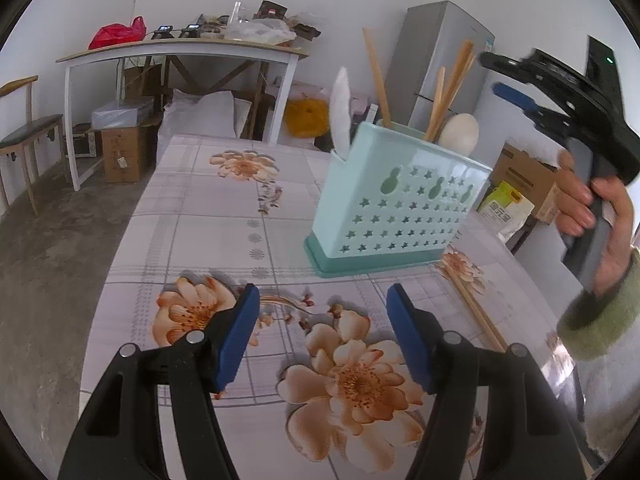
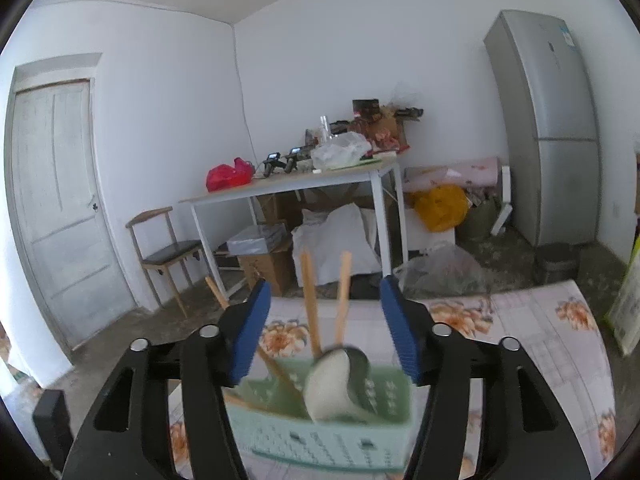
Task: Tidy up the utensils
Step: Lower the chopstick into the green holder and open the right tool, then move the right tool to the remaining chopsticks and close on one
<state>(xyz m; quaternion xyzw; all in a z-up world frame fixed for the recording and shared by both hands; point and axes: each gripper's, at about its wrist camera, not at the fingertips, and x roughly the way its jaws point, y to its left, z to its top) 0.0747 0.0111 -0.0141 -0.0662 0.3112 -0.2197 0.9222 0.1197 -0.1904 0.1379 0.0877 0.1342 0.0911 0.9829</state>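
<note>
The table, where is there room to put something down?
Lots of bare flowered cloth lies left of the green holder and between it and the left claw. It is crowded by the chopsticks lying right of the holder.

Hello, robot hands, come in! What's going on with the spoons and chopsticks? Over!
Left gripper open, empty, low over table. Right gripper open above holder, nothing gripped. Spoon and chopsticks in holder. Loose chopsticks still on table.
</note>
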